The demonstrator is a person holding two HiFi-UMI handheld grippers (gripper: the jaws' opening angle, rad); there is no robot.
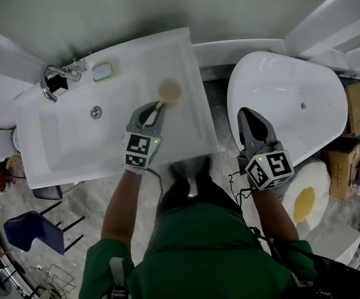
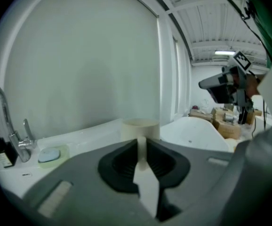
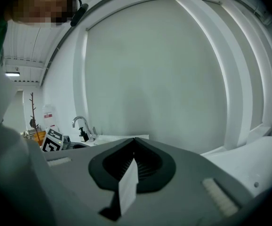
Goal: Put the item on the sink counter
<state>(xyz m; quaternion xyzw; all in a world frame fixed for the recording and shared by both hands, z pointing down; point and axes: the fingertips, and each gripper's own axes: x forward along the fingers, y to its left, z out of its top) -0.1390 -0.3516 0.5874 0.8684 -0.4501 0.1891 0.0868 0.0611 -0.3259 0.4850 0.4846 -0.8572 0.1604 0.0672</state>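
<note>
Placing step: cup (image 1: pixel 169 91) at the right side of the bench (image 1: pixel 195 129), release likely next.
Head view: left tongs (image 1: pixel 157 108) pinch the cup's handle; right tongs (image 1: pixel 247 113) hang over the bathtub (image 1: pixel 292 98). Left gripper view: the handle is clamped. Right gripper view: pressed together, empty. Next: check the cup rests, then spread.

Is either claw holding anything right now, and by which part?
The left claw is shut on the beige cup, pinching its flat handle. The right claw is shut and empty.
</note>
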